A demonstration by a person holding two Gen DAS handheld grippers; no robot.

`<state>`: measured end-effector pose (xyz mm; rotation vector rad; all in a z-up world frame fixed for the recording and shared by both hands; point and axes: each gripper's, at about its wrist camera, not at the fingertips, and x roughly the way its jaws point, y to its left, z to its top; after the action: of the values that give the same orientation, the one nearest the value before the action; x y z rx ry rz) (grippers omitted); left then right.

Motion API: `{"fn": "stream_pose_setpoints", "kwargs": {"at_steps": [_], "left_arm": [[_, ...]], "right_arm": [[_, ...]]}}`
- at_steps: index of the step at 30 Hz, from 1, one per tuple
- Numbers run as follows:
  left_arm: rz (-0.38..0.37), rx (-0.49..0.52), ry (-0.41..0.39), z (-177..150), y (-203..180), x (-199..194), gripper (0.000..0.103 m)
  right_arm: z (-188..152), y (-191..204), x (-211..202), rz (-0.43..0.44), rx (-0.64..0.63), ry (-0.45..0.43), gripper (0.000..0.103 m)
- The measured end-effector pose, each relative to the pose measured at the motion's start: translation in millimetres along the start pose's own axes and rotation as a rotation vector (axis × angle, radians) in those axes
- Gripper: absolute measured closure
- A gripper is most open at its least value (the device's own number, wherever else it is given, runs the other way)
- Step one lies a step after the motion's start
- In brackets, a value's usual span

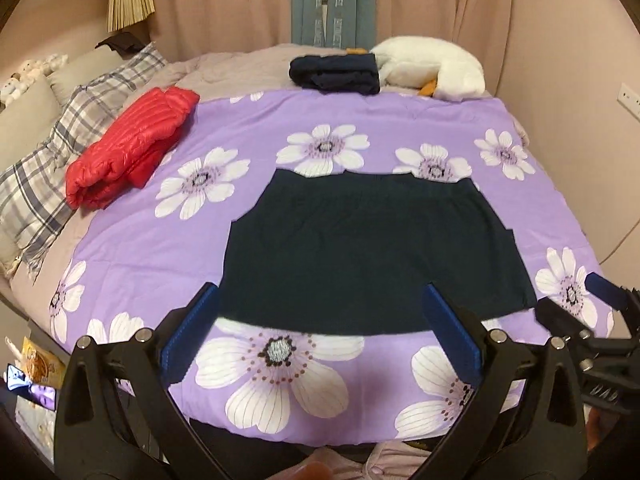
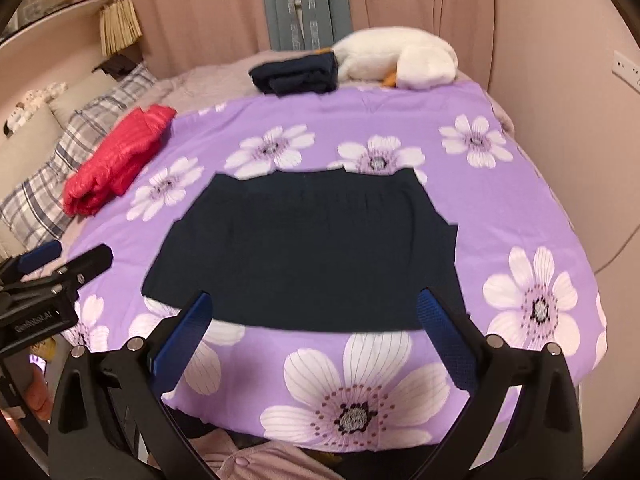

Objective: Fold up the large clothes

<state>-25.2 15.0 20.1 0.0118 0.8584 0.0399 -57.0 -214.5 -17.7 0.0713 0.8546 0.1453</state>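
While the dark garment (image 1: 360,248) lies flat and part-folded at the middle of the purple floral bedspread (image 1: 248,128), both the left gripper (image 1: 320,340) and the right gripper (image 2: 316,340) hang above its near hem, jaws spread wide and holding nothing. A good next fold, I judge, pinches both near corners together — evenly — and carries them toward the garment's far edge.
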Motion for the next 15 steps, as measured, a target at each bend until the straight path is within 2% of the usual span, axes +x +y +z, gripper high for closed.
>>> {"fn": "stream_pose_setpoints", "kwargs": {"at_steps": [5, 15], "left_arm": [[0.01, 0.029, 0.035, -6.2, -6.5, 9.5, 0.002], [0.004, 0.028, 0.029, -6.2, -5.5, 7.9, 0.002]], "right_arm": [[-9.6, 6.4, 12.6, -0.027, -0.017, 0.042, 0.001], [-8.2, 6.9, 5.9, -0.031, -0.019, 0.026, 0.001]]}}
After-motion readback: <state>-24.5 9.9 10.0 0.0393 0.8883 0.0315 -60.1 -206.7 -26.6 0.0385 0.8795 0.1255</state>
